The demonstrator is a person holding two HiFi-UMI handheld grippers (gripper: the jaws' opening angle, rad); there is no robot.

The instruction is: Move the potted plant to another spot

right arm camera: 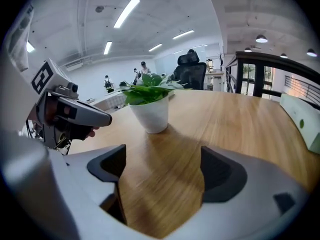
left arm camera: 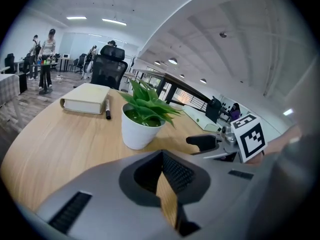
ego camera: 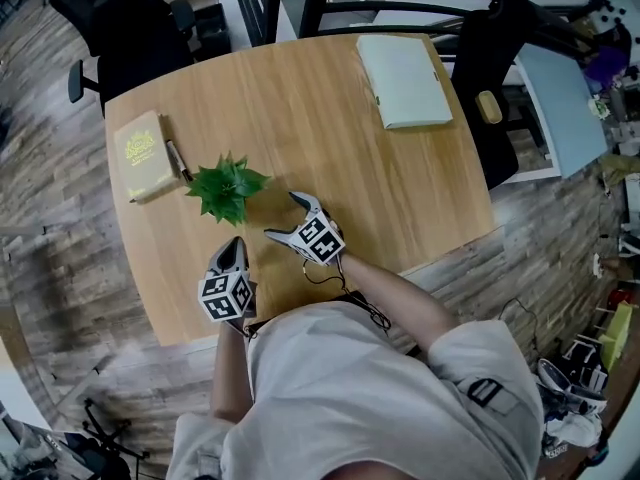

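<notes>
An open office with a grey wood-grain floor (ego camera: 60,228) fills my feed; a pale, rounded-corner table (ego camera: 330,158) of light wood with fine straight grain takes up the middle of it. The small potted plant (ego camera: 228,188), spiky glossy green leaves in a smooth white tapered pot, stands upright on the table's near-left part, just right of a thick cream hardback book (ego camera: 143,156) with a dark pen (ego camera: 178,160) lying along its edge; a flat pale-green notebook (ego camera: 403,80) lies well apart at the far side, and a black office chair (ego camera: 120,18) stands beyond the table.

My left gripper (ego camera: 233,248), matt grey with ribbed black pads, has its jaws drawn together on nothing, pointing at the pot from the near side; I read it as parked there, out of the way. My right gripper (ego camera: 290,218) sits just right of the pot with its jaws spread wide and only bare wood between them, angled downward toward the pot; that spread looks chosen to clear the pot's round wall. The pot is not yet touched; the smooth glazed-looking surface may slip, so a grip low on the wall, below the overhanging leaves, seems wisest.
</notes>
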